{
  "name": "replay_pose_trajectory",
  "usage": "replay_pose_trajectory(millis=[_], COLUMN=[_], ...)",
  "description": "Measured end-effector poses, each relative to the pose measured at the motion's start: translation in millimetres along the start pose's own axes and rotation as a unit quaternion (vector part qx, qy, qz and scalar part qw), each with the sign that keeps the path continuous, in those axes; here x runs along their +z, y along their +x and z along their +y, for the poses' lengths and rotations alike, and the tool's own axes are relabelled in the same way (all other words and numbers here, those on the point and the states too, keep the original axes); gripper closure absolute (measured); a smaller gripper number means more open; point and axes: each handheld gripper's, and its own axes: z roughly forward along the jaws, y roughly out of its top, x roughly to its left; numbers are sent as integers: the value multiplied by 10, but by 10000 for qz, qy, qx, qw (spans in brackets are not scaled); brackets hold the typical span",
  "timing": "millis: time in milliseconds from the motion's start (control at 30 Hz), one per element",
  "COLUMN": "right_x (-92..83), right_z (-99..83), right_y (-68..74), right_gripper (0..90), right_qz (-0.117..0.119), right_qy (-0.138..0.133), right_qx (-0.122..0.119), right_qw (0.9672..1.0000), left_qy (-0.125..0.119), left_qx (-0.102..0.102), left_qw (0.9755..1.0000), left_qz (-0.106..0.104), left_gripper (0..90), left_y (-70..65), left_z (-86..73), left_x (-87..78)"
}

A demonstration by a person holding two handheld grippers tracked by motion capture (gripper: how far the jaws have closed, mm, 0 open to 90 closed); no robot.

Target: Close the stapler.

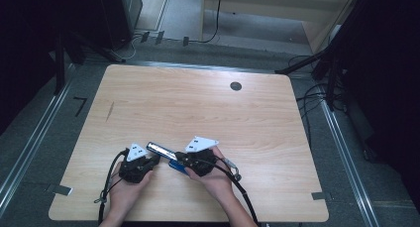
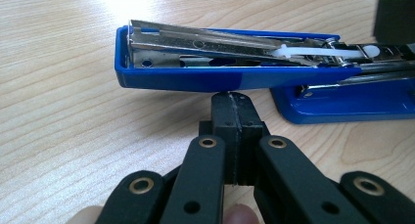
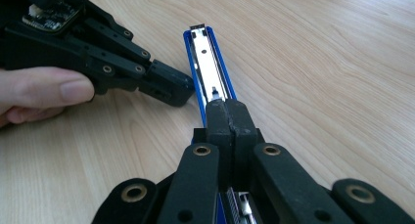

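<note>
Stapler: we see a blue stapler (image 1: 166,155) lying low and a little left of centre in the high view, swung open so that its top arm stretches up and left with the metal staple channel bared, while its blue base lies further right and lower.
Stapler in the left gripper view: the open arm (image 2: 230,62) runs across the upper half of the frame, metal rail and a white plastic pusher on show; the base sits at the right edge, flat on the wood.
Left gripper: we find the left gripper (image 1: 154,159) at the lower left of the high view, jaws pressed flat together with nothing between them; in its own view the joined tips (image 2: 233,102) sit right at the blue underside of the arm, and we cannot tell whether they touch it.
Right gripper: the right gripper (image 1: 178,160) sits just right of it, jaws likewise closed on each other; in its own view the tips (image 3: 229,110) lie over the near end of the staple channel (image 3: 209,62).
Table: a light wooden table (image 1: 208,108) with a small dark round hole (image 1: 236,85) near its upper right.
Hands: a thumb (image 3: 46,89) on the left gripper shows at the left edge of the right gripper view.
</note>
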Motion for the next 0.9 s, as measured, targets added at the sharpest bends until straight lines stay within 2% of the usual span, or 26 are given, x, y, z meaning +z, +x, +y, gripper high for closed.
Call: replay_pose_trajectory(millis=[200, 333, 600, 900], right_x=[113, 141, 188, 172], right_z=[11, 38, 108, 119], right_y=[23, 41, 52, 66], right_gripper=[900, 900, 900, 900], right_qz=[-41, -63, 36, -5], right_qy=[192, 230, 206, 201], right_qx=[-150, -164, -198, -248], right_qw=[9997, 9996, 9996, 9995], left_qy=[-25, -92, -143, -244], left_qx=[-14, -45, -31, -4], left_qw=[10000, 9999, 9999, 9997], left_qz=[-22, -27, -5, -36], left_gripper=[900, 900, 900, 900], left_y=[4, -2, -12, -38], left_z=[16, 27, 39, 54], left_x=[0, -2, -4, -24])
